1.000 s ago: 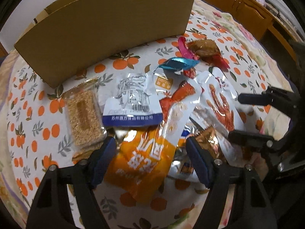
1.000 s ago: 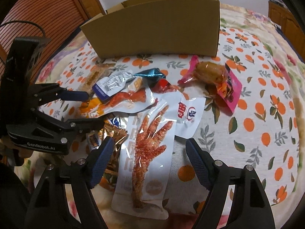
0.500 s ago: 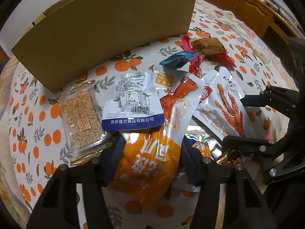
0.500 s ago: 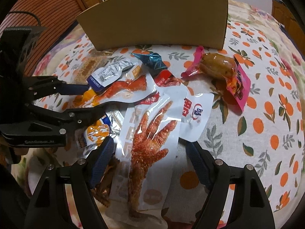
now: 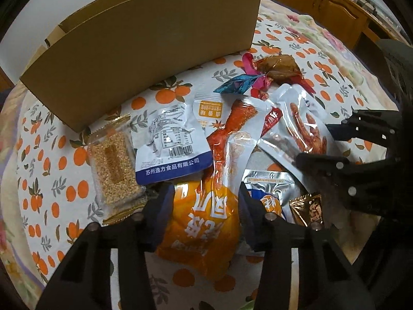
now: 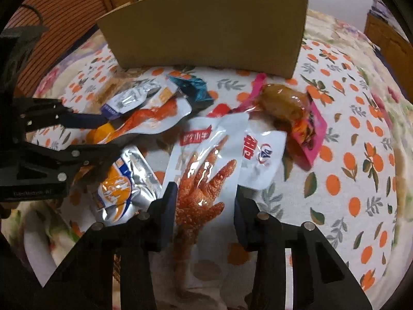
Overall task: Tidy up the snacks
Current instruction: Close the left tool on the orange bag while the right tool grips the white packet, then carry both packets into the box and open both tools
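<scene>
Left wrist view: the left gripper (image 5: 205, 213) is closing its jaws, the orange snack bag (image 5: 204, 232) between its 2 blue pads, which seem to touch the bag's sides. Beyond lie a sesame bar (image 5: 113, 165), a white-and-blue packet (image 5: 170, 144) and the cardboard box (image 5: 144, 44) on the orange-print cloth (image 5: 51, 180). Right wrist view: the right gripper (image 6: 205, 213) is closing too, a clear chicken-foot packet (image 6: 206, 178) between its narrowed pads; whether they press it I cannot tell. Farther off sits a pink packet (image 6: 304, 124).
</scene>
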A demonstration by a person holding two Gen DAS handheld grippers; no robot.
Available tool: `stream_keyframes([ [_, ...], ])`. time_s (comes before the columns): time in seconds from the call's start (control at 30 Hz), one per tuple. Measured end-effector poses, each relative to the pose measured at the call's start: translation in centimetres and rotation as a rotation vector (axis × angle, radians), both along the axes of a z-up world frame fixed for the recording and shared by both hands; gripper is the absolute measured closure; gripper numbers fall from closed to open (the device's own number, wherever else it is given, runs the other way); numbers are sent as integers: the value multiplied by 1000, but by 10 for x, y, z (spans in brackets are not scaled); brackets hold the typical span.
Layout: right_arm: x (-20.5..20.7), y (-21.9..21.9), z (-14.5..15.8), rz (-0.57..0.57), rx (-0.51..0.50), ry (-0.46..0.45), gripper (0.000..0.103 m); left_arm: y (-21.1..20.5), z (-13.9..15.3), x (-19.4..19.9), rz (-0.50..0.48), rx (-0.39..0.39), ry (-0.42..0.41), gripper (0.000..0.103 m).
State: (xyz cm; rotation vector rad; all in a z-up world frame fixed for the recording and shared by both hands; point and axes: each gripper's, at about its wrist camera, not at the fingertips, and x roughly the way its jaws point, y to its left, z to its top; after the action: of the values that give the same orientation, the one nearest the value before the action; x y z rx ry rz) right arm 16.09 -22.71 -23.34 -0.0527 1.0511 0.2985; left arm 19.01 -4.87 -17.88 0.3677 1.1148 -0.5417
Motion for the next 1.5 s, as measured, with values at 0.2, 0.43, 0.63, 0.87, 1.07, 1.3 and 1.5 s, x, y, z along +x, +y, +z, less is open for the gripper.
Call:
stream_keyframes([
  [0.2, 0, -4, 8, -13, 12, -25, 64, 4, 17, 2, 8, -68, -7, 56],
  [0.43, 2, -15, 24, -43, 57, -67, 64, 14, 40, 2, 27, -166, -21, 56],
  [0.63, 3, -23, 39, -53, 86, -113, 64, 21, 60, 0, 42, -225, -62, 56],
  [0.87, 6, -30, 53, -50, 117, -149, 64, 28, 81, -1, 63, -275, -124, 55],
  [1.07, 15, -34, 61, -43, 126, -173, 64, 34, 89, 4, 97, -283, -163, 55],
  [1.3, 27, -39, 73, -37, 156, -209, 64, 36, 103, 8, 125, -293, -211, 55],
  [1.5, 40, -40, 91, -16, 174, -257, 63, 35, 119, 19, 138, -321, -254, 55],
])
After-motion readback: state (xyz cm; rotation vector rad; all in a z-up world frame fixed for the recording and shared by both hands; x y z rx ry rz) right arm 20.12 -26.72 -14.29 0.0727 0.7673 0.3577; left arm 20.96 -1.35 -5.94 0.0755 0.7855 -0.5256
